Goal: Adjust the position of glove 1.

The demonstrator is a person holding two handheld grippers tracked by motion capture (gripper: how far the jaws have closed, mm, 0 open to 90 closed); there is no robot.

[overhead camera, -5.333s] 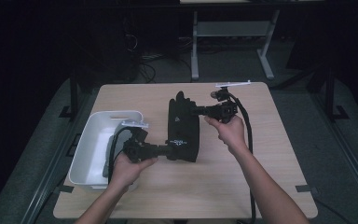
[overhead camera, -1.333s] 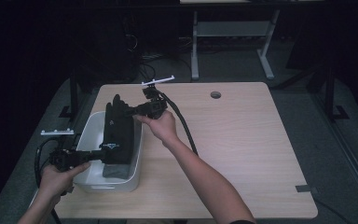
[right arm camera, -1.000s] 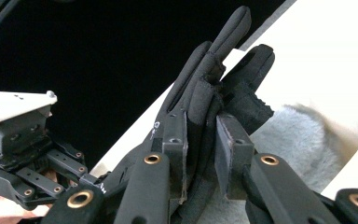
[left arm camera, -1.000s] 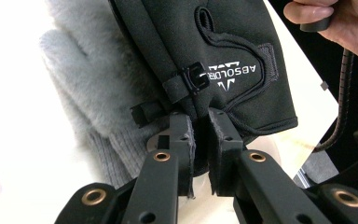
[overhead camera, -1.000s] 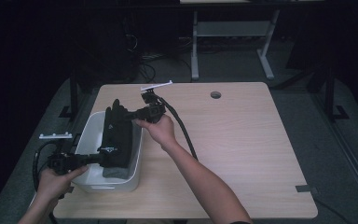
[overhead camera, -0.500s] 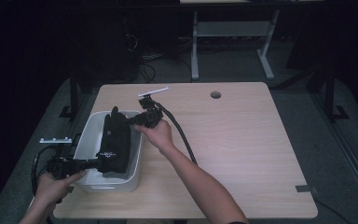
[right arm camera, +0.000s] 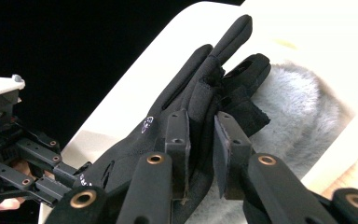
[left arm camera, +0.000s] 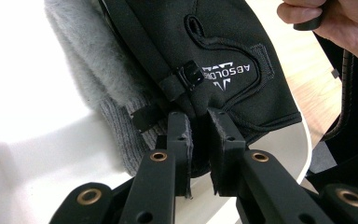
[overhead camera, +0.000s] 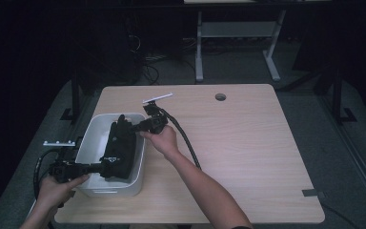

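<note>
Over a pale wooden table [overhead camera: 248, 143] in a dark room, both grippers' jaws pinch a black glove [overhead camera: 119, 148] inside a white bin [overhead camera: 91, 138].

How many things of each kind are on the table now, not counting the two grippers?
White bin: 1
Black glove, held over the bin at both ends by the left gripper and the right gripper: 1
Grey furry item lying in the bin: 1
Total: 3
</note>
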